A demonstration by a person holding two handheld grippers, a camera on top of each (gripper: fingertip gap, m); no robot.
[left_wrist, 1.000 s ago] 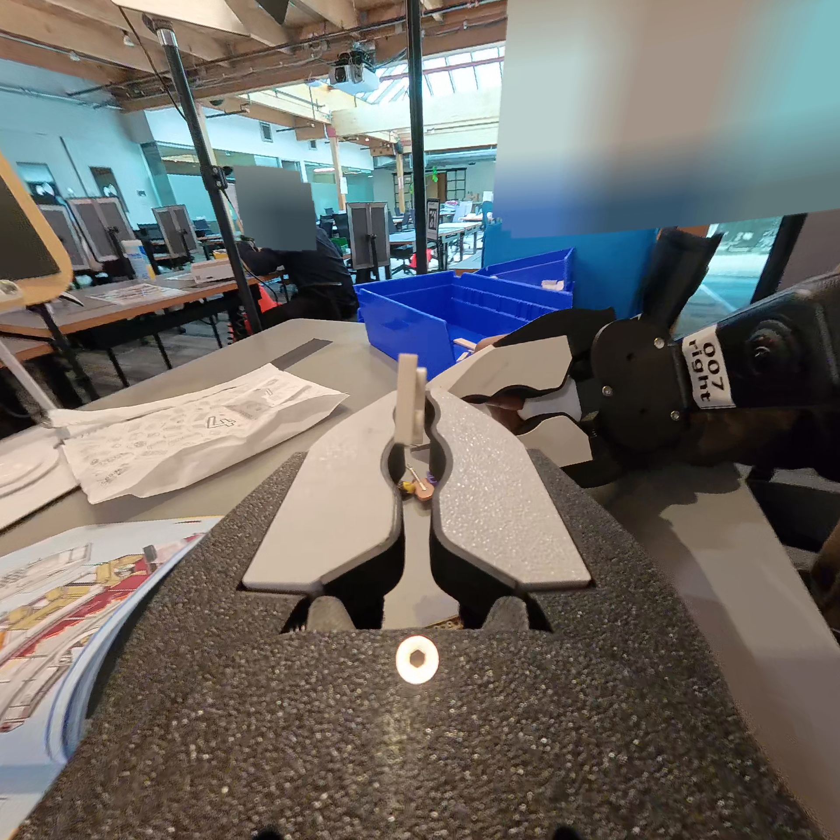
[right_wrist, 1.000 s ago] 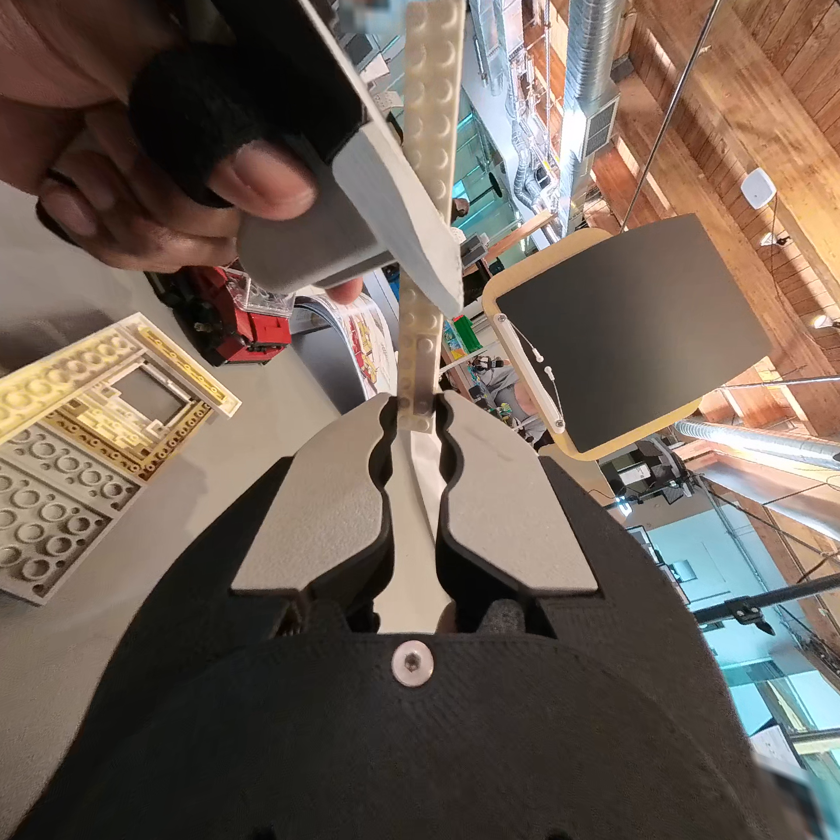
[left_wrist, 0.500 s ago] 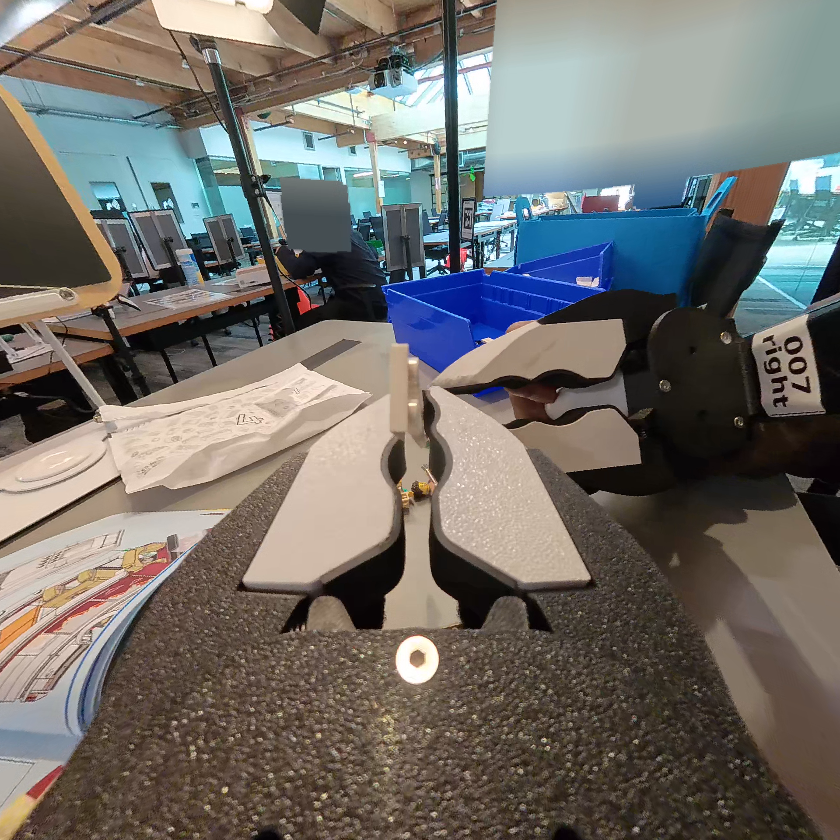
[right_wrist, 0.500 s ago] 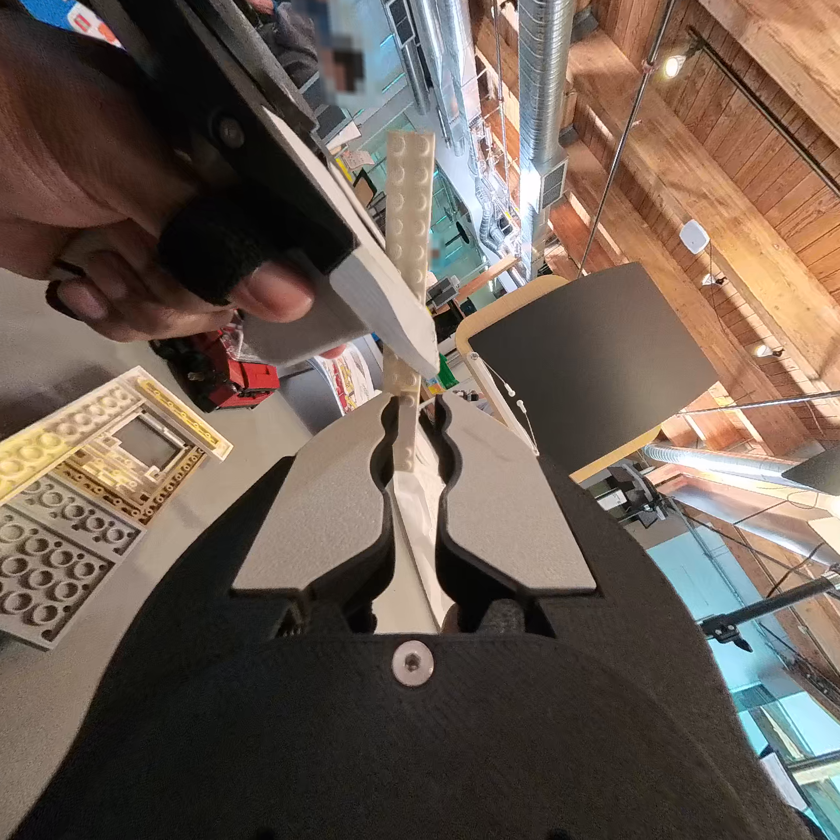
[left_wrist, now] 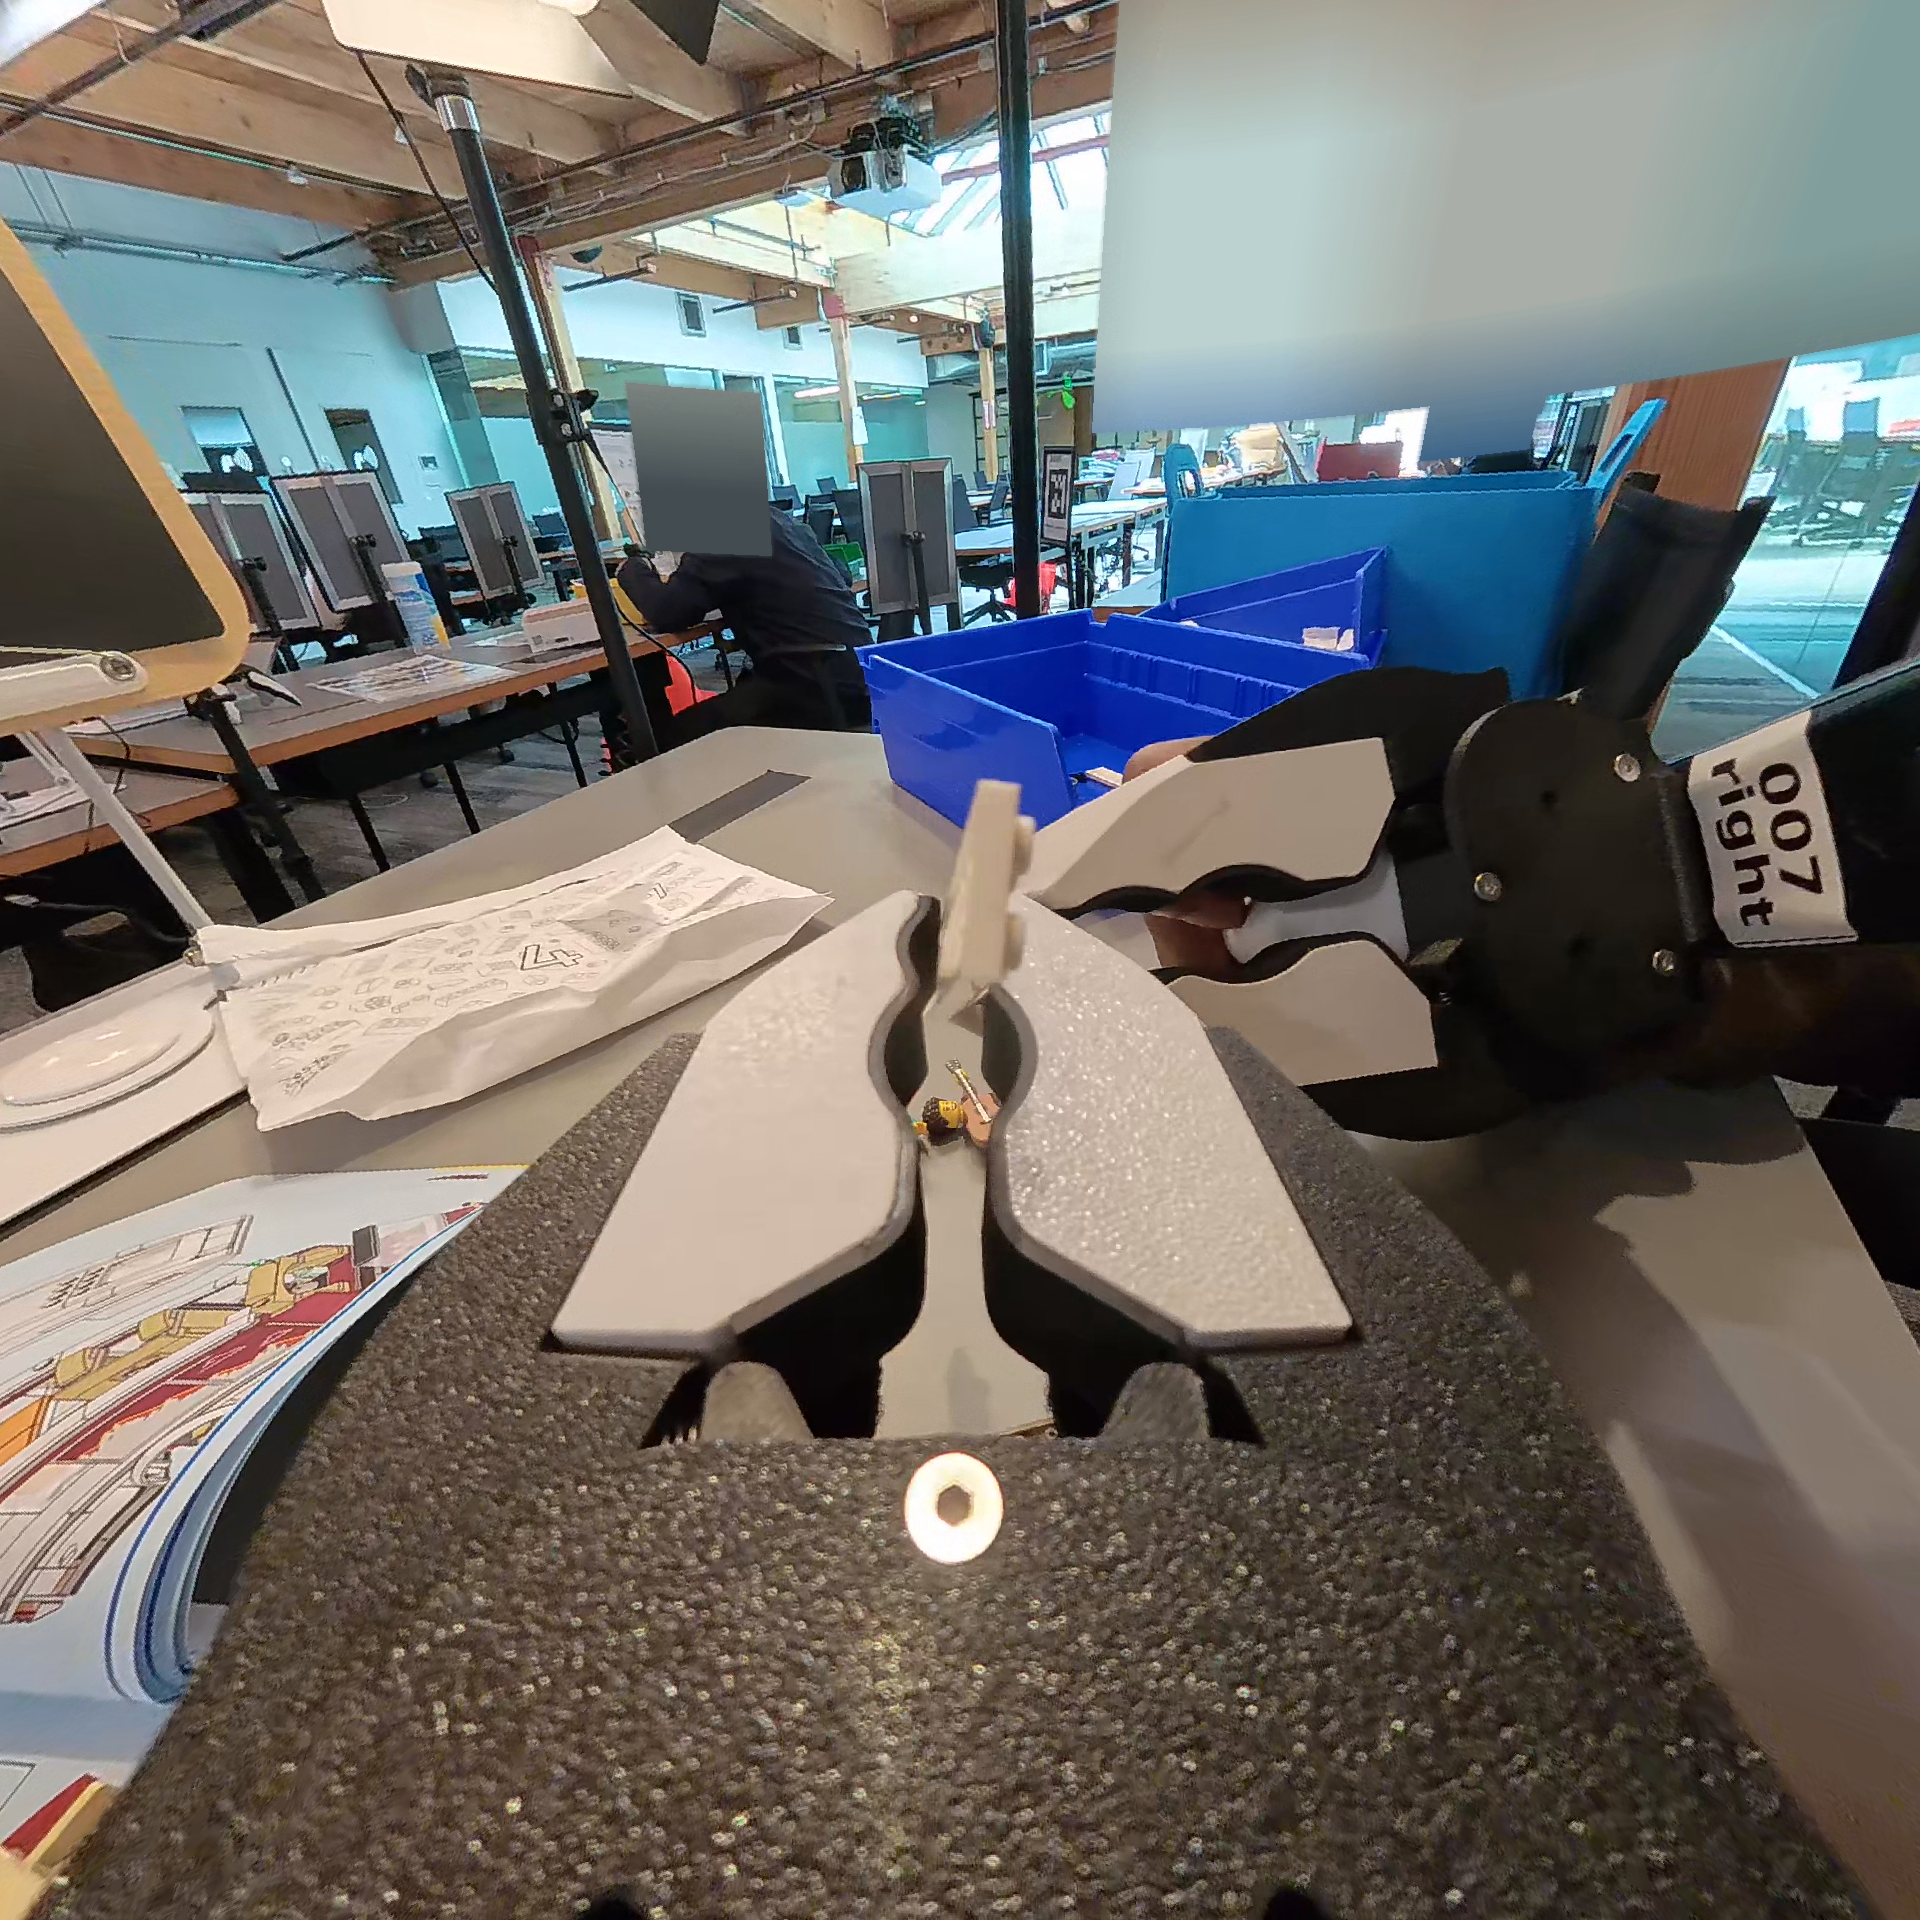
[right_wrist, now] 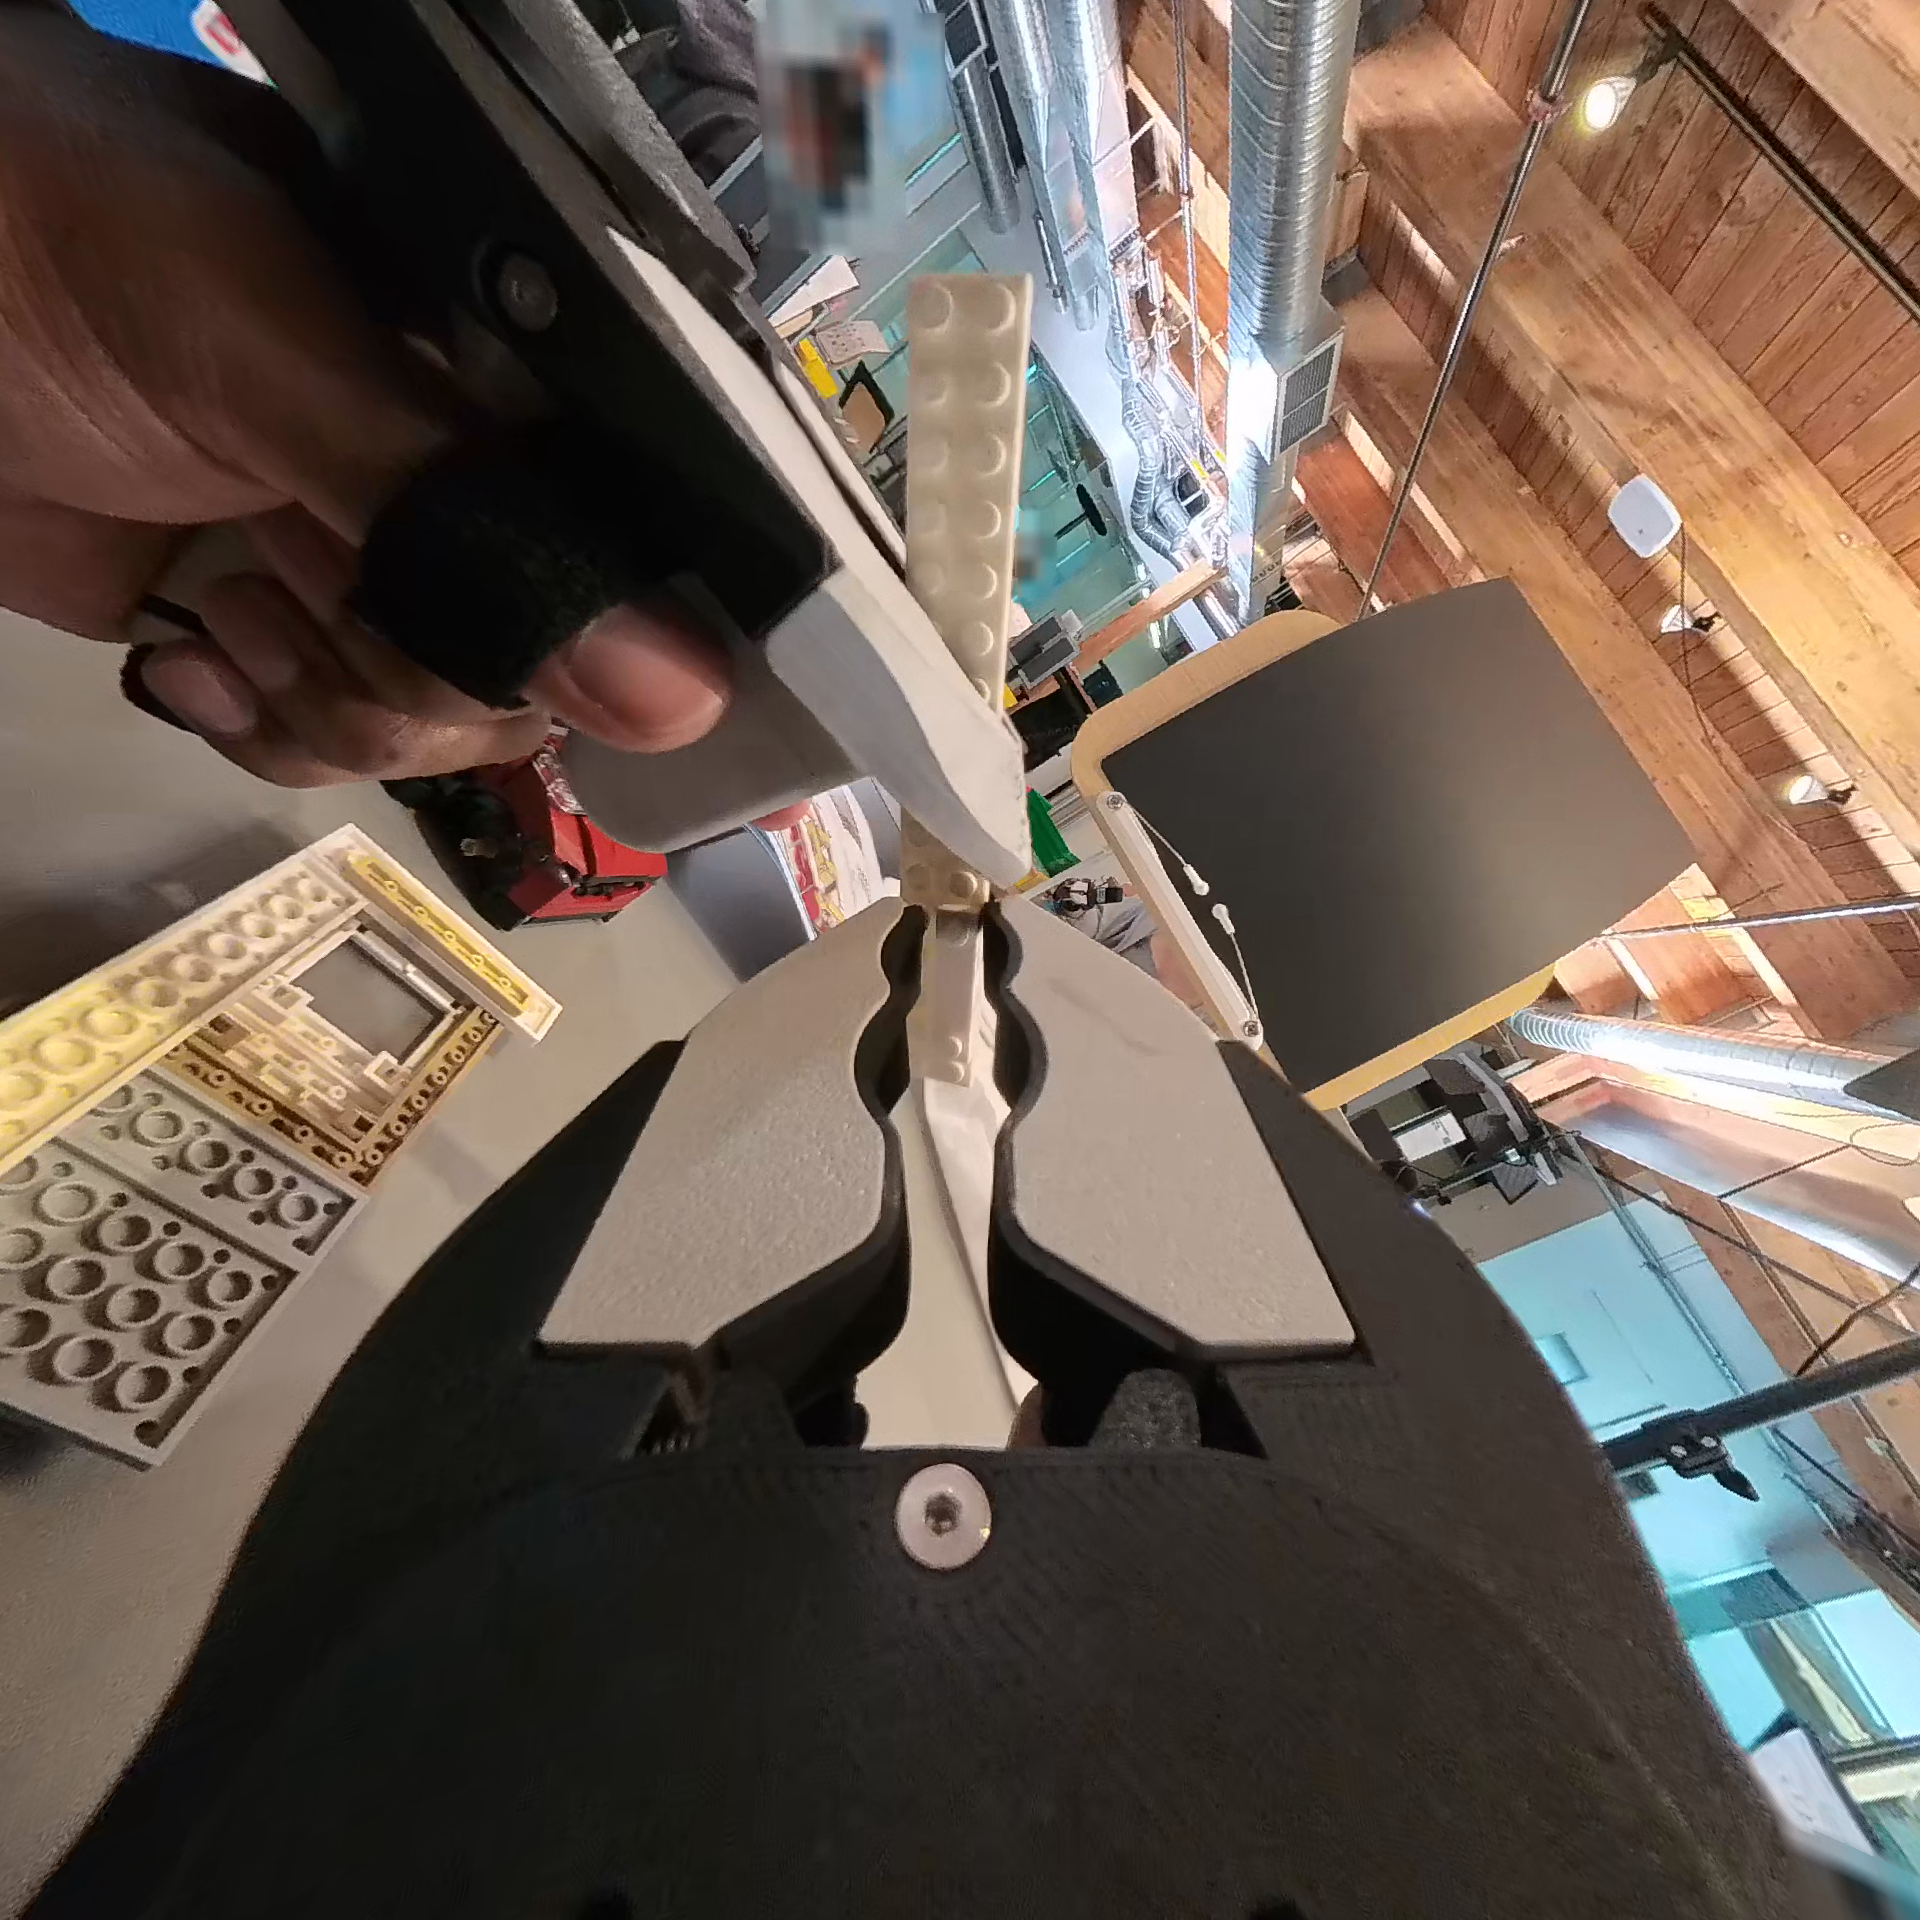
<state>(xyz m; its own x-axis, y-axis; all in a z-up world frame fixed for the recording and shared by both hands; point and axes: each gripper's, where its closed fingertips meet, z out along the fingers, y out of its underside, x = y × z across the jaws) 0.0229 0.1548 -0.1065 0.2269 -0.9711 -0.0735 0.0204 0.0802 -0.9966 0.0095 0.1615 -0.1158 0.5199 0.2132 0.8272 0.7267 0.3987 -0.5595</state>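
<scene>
A long white studded plate (right_wrist: 964, 499) is held in the air between both grippers. My left gripper (left_wrist: 961, 920) is shut on it, and the plate (left_wrist: 982, 894) stands tilted to the right out of its fingertips. My right gripper (right_wrist: 951, 920) is shut on the plate's lower end, which reaches down between its fingers. In the left wrist view the right gripper (left_wrist: 1049, 899) comes in from the right, its upper finger against the plate. In the right wrist view the left gripper (right_wrist: 977, 800), held by a hand, crosses the plate from the upper left.
A tan and grey brick assembly (right_wrist: 208, 1122) and a red model (right_wrist: 561, 842) lie on the grey table. A small figure with a guitar (left_wrist: 951, 1117), a printed paper bag (left_wrist: 499, 966), an instruction booklet (left_wrist: 156, 1382) and blue bins (left_wrist: 1039, 717) are nearby. A wood-edged dark screen (right_wrist: 1382, 831) stands behind. My two grippers' fingertips are within a few centimetres of each other.
The plate has slid deeper between my right fingers, which closed in on it. In the left wrist view the plate tipped from upright to leaning right. The right gripper stayed close.
</scene>
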